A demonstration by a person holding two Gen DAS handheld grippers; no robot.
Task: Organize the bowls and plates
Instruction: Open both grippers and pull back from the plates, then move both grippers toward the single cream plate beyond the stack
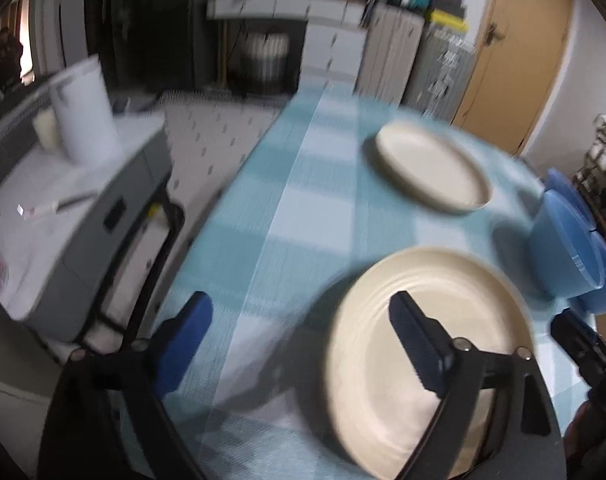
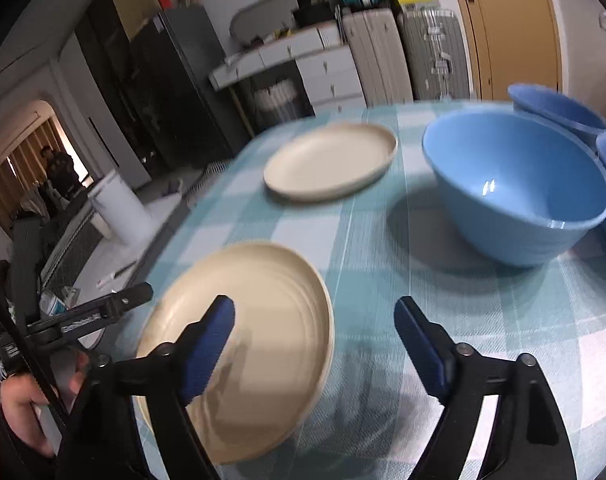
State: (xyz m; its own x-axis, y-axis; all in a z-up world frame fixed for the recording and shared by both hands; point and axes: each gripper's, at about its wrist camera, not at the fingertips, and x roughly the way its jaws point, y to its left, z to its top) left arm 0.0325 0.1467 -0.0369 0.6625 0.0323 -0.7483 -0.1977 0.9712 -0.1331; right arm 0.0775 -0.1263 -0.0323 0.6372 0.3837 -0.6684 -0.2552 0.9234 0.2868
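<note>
Two cream plates (image 2: 330,162) — both jaws wide apart.

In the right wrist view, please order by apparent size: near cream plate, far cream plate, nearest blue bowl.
1. Near cream plate, though closeness inflates it.
2. Nearest blue bowl.
3. Far cream plate, though distance may shrink it.

Near plate (image 2: 239,344) probably left of bowl (image 2: 515,188)
</note>
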